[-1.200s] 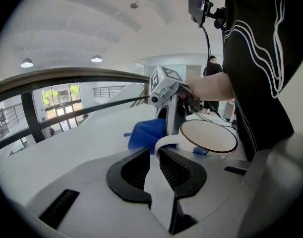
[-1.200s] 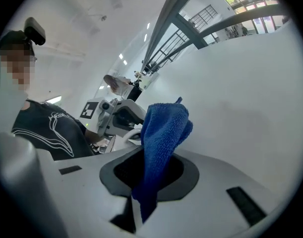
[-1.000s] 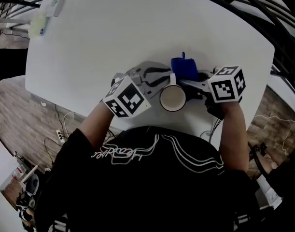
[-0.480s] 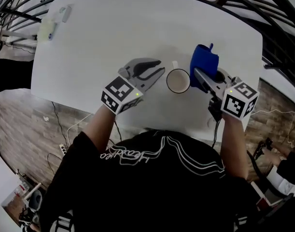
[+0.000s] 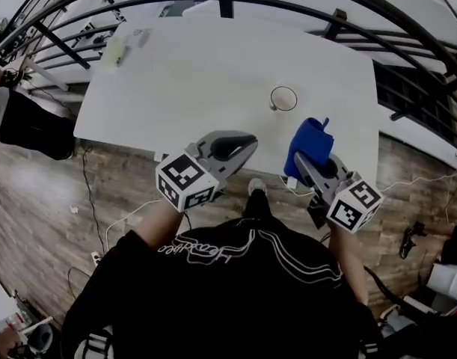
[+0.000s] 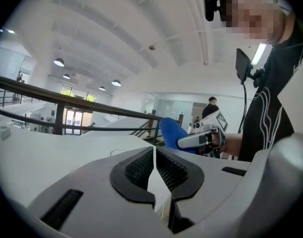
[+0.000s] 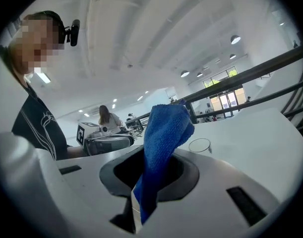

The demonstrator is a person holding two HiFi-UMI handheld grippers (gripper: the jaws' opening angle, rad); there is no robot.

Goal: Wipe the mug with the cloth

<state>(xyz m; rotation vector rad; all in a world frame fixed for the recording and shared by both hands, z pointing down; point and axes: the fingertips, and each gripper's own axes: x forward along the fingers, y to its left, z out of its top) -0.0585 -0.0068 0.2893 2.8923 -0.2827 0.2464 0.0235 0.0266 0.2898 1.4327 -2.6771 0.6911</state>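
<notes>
Only the gripper views show the jaws. The left gripper's [image 6: 154, 151] have just been closing and now meet, empty. The right gripper's [image 7: 152, 158] clamp a blue microfibre cloth [image 7: 165, 130]. The white ceramic mug [image 5: 283, 98] stands well apart.

Head view steeply down, right gripper view level, sharing mug [image 5: 283, 98]

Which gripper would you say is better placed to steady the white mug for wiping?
Probably the left gripper: its fingers have just been closing with nothing between them, while the right gripper is shut on the blue cloth. The white mug stands untouched on the white table.
</notes>
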